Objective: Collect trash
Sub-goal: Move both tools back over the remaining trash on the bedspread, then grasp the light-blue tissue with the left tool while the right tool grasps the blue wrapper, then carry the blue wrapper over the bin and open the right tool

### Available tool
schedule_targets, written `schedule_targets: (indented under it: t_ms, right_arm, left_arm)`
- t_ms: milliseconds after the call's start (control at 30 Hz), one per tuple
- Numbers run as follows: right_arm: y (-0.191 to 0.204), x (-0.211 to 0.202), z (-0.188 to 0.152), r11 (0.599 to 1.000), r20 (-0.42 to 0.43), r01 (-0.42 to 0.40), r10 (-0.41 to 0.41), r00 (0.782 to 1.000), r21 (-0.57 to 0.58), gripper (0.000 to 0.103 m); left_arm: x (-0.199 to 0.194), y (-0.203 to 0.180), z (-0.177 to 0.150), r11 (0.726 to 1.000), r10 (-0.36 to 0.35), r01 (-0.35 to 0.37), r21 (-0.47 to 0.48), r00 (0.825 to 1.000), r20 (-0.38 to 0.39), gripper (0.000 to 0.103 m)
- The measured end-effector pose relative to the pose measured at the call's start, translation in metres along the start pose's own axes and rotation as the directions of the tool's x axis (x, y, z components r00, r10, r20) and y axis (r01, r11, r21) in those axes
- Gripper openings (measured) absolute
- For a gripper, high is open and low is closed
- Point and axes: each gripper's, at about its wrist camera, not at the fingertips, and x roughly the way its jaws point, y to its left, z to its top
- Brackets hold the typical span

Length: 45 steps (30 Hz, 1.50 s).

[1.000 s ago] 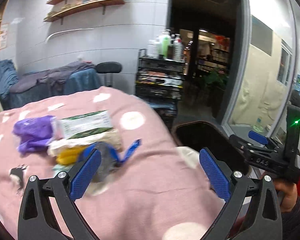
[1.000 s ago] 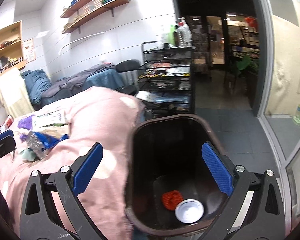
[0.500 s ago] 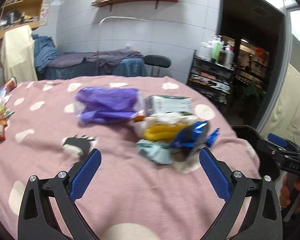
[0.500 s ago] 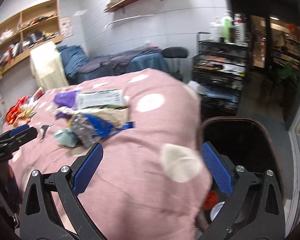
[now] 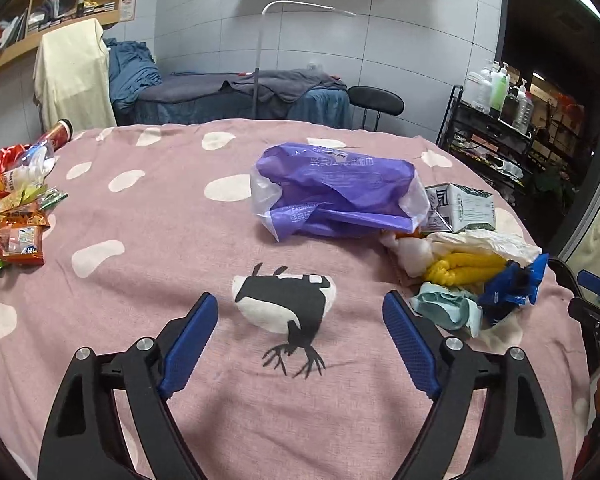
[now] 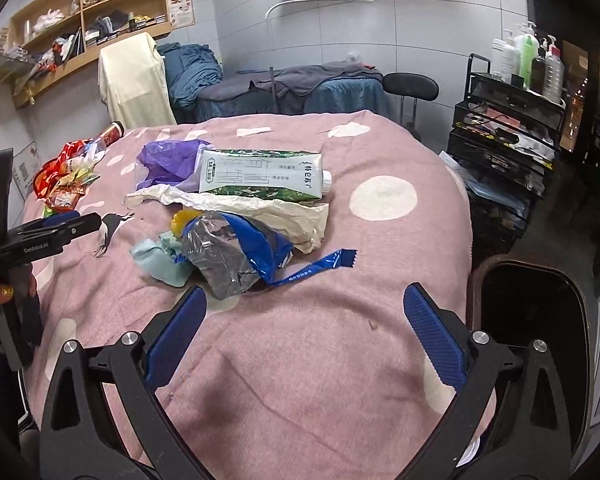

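Note:
A trash pile lies on the pink dotted tablecloth point(image 6: 340, 340): a torn blue-and-silver wrapper point(image 6: 236, 252), a pale green tissue point(image 6: 160, 260), crumpled cream paper point(image 6: 260, 208), a green-and-white carton point(image 6: 260, 176), a purple plastic bag point(image 6: 168, 160) and something yellow point(image 6: 180, 218). In the left wrist view the purple bag point(image 5: 336, 192) lies ahead, the yellow item point(image 5: 464, 268) and blue wrapper point(image 5: 512, 284) to the right. My left gripper point(image 5: 300, 344) is open and empty over a printed bird point(image 5: 288, 304). My right gripper point(image 6: 306, 336) is open and empty, just short of the wrapper.
A dark bin point(image 6: 532, 320) stands at the table's right edge. Snack packets and a red can point(image 5: 16, 216) lie at the far left. A black wire rack with bottles point(image 6: 512, 96), a stool point(image 6: 410, 84) and a covered bed point(image 6: 292, 84) stand behind.
Both grippers have swung left, away from the bin and over the table. The trash pile is now in front of the right gripper; the left gripper faces the table's middle.

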Motion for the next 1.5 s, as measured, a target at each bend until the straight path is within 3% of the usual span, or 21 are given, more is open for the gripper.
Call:
schedule_targets:
  t_ms: [200, 367, 467, 567, 633, 733, 800, 833, 1000, 1167, 1500]
  right_arm:
    - [0.016, 0.011, 0.019, 0.997, 0.006, -0.012, 0.013, 1.0, -0.074, 0.097]
    - [0.031, 0.022, 0.025, 0.989, -0.013, -0.017, 0.015, 1.0, -0.144, 0.096]
    - [0.031, 0.037, 0.026, 0.986, -0.048, 0.009, -0.017, 0.999, -0.164, 0.084]
    - [0.024, 0.052, 0.029, 0.991, -0.099, -0.013, 0.0, 0.995, -0.137, 0.065]
    - [0.02, 0.057, 0.03, 0.992, -0.116, -0.023, 0.008, 0.993, -0.121, 0.044]
    - [0.016, 0.061, 0.03, 0.994, -0.132, -0.039, 0.026, 0.991, -0.099, 0.016]
    - [0.015, 0.059, 0.029, 0.995, -0.124, -0.041, 0.03, 0.992, -0.093, 0.012]
    - [0.014, 0.056, 0.028, 0.995, -0.116, -0.042, 0.032, 0.993, -0.087, 0.007]
    - [0.006, 0.042, 0.022, 0.998, -0.088, -0.049, 0.046, 0.995, -0.041, 0.003]
    - [0.0, 0.024, 0.016, 0.998, -0.047, -0.057, 0.057, 0.997, 0.001, 0.002]
    - [-0.016, -0.028, 0.007, 0.996, 0.056, -0.058, 0.054, 0.997, 0.07, 0.002]
  left_arm:
    - [-0.002, -0.01, 0.007, 0.997, -0.08, 0.08, -0.018, 0.997, -0.006, 0.078]
    - [-0.002, -0.037, 0.002, 0.977, -0.213, 0.213, 0.0, 0.976, -0.047, 0.078]
    - [0.005, -0.057, 0.0, 0.968, -0.243, 0.247, 0.037, 0.967, -0.075, 0.077]
    - [0.015, -0.08, 0.0, 0.956, -0.268, 0.28, 0.092, 0.955, -0.123, 0.076]
    - [0.025, -0.094, 0.001, 0.948, -0.27, 0.291, 0.128, 0.95, -0.159, 0.074]
    - [0.044, -0.107, 0.004, 0.944, -0.249, 0.288, 0.16, 0.942, -0.226, 0.056]
    - [0.055, -0.111, 0.003, 0.941, -0.245, 0.295, 0.168, 0.932, -0.268, 0.027]
    - [0.058, -0.111, 0.003, 0.939, -0.25, 0.303, 0.164, 0.927, -0.28, 0.024]
    - [0.04, -0.102, 0.002, 0.941, -0.266, 0.302, 0.155, 0.939, -0.219, 0.015]
    - [0.015, -0.092, -0.004, 0.949, -0.271, 0.289, 0.124, 0.952, -0.143, 0.013]
    - [-0.036, -0.09, -0.009, 0.947, -0.318, 0.318, 0.052, 0.948, -0.003, 0.013]
